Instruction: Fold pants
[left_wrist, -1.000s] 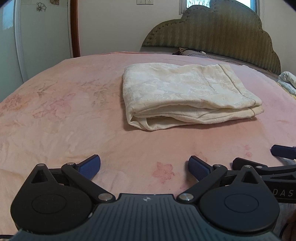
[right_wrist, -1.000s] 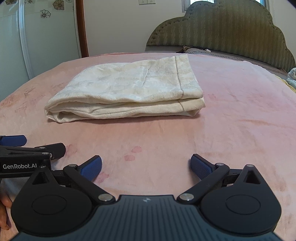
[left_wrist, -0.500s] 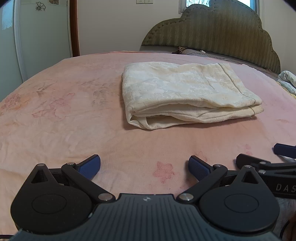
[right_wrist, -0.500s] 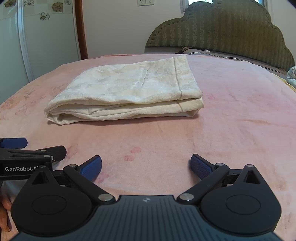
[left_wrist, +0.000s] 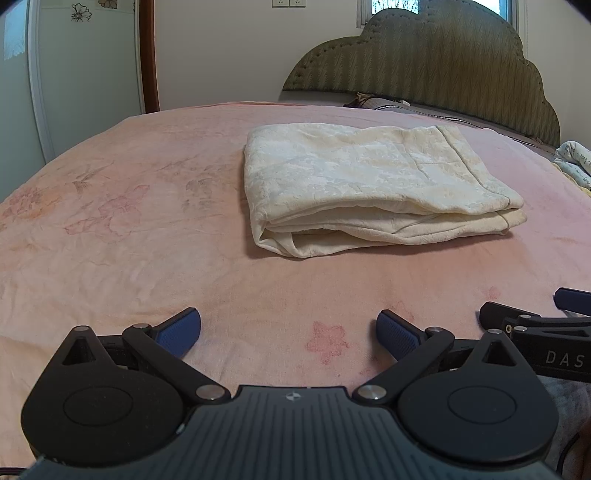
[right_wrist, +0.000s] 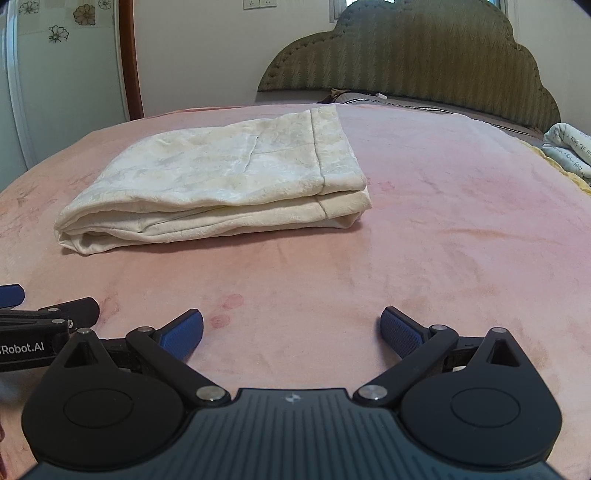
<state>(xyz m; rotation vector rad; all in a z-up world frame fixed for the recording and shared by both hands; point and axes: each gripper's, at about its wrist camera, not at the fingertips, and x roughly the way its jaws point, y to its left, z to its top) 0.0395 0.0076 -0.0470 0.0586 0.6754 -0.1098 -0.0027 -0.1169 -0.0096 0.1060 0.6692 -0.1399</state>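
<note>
The cream pants lie folded in a flat stack on the pink bedspread; they also show in the right wrist view. My left gripper is open and empty, low over the bedspread, well short of the stack's near edge. My right gripper is open and empty, also short of the stack. Each gripper shows at the edge of the other's view: the right one and the left one. Neither touches the pants.
An olive padded headboard stands at the far end of the bed. Crumpled light bedding lies at the far right edge. A white wardrobe door and a wooden door frame stand at the left.
Both grippers have drifted back and slightly lower; the pants sit a little farther in view. The jaws have stayed open and the pants have not moved.
</note>
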